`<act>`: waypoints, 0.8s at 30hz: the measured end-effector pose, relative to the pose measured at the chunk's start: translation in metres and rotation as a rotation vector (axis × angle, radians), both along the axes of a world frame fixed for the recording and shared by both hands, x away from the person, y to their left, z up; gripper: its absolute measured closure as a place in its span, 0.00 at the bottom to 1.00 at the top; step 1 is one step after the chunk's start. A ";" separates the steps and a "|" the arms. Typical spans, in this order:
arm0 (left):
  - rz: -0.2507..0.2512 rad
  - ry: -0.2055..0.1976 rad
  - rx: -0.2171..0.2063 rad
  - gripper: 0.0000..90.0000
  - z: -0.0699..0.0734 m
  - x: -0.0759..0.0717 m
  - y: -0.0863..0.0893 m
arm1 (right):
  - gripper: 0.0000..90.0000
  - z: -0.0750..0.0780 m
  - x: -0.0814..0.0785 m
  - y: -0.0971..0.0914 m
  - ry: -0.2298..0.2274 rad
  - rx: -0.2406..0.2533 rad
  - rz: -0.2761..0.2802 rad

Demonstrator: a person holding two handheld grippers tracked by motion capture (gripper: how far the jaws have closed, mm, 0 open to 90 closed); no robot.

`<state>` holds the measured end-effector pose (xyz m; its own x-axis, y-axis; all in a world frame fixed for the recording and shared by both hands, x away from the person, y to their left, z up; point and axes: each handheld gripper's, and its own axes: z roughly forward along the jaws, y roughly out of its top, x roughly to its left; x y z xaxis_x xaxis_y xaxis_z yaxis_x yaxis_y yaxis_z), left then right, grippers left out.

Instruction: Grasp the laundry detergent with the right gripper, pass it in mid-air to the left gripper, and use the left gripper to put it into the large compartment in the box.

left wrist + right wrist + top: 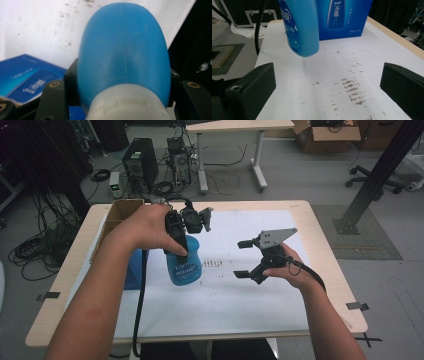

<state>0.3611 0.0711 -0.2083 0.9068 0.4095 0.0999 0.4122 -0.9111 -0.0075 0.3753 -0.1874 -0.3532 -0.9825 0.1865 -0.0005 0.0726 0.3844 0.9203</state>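
A blue bottle (pixel 185 265) with a printed label hangs neck up, just above the white sheet (pixel 235 300). My left gripper (pixel 179 242) points down and is shut on the bottle near its neck. In the left gripper view the bottle's shoulder (pixel 122 50) and white cap (pixel 127 102) sit between the black jaws. My right gripper (pixel 243 259) stands open to the right of the bottle, jaws spread wide and nothing between them. From the right gripper view the bottle (pixel 302 27) floats ahead on the left, beyond my open right gripper (pixel 327 87) and its fingers (pixel 252 85).
A blue carton (pixel 132 270) stands behind the bottle at the table's left; it also shows as the blue carton (pixel 344 17). An open cardboard box (pixel 122 210) sits at the far left corner. Dark smudges (pixel 212 263) mark the sheet. A black cable (pixel 141 295) trails down from the left gripper.
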 end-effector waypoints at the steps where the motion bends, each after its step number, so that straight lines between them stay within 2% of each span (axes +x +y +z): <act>1: 0.018 -0.007 -0.003 0.43 0.001 0.000 0.001 | 0.00 0.000 0.000 -0.002 0.001 -0.004 -0.004; 4: 0.086 -0.021 -0.035 0.43 0.006 0.000 0.004 | 0.00 0.002 0.001 -0.006 -0.001 -0.018 -0.015; 11: 0.223 0.026 -0.112 0.43 0.020 0.000 0.011 | 0.00 0.004 0.005 -0.011 -0.017 -0.082 -0.044; 12: 0.223 0.026 -0.112 0.43 0.020 0.000 0.011 | 0.00 0.004 0.005 -0.011 -0.017 -0.082 -0.044; 13: 0.273 0.033 -0.131 0.43 0.024 0.001 0.014 | 0.00 0.003 0.006 -0.012 -0.017 -0.094 -0.049; 15: 0.314 0.037 -0.137 0.43 0.028 0.004 0.017 | 0.00 0.004 0.006 -0.014 -0.017 -0.100 -0.052; 18: 0.382 0.012 -0.145 0.43 0.034 0.006 0.021 | 0.01 0.005 0.007 -0.015 -0.023 -0.118 -0.060; 19: 0.393 0.003 -0.139 0.43 0.036 0.007 0.022 | 0.01 0.006 0.007 -0.016 -0.023 -0.123 -0.062; 21: 0.437 -0.025 -0.153 0.43 0.040 0.008 0.026 | 0.01 0.008 0.007 -0.018 -0.024 -0.130 -0.069; 24: 0.482 -0.045 -0.158 0.43 0.046 0.010 0.032 | 0.01 0.012 0.008 -0.020 -0.027 -0.139 -0.076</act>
<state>0.3709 0.1031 -0.1618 0.6073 0.7936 0.0377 0.7827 -0.6058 0.1428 0.3834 -0.2078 -0.3415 -0.9648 0.2568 -0.0576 0.0824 0.5028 0.8605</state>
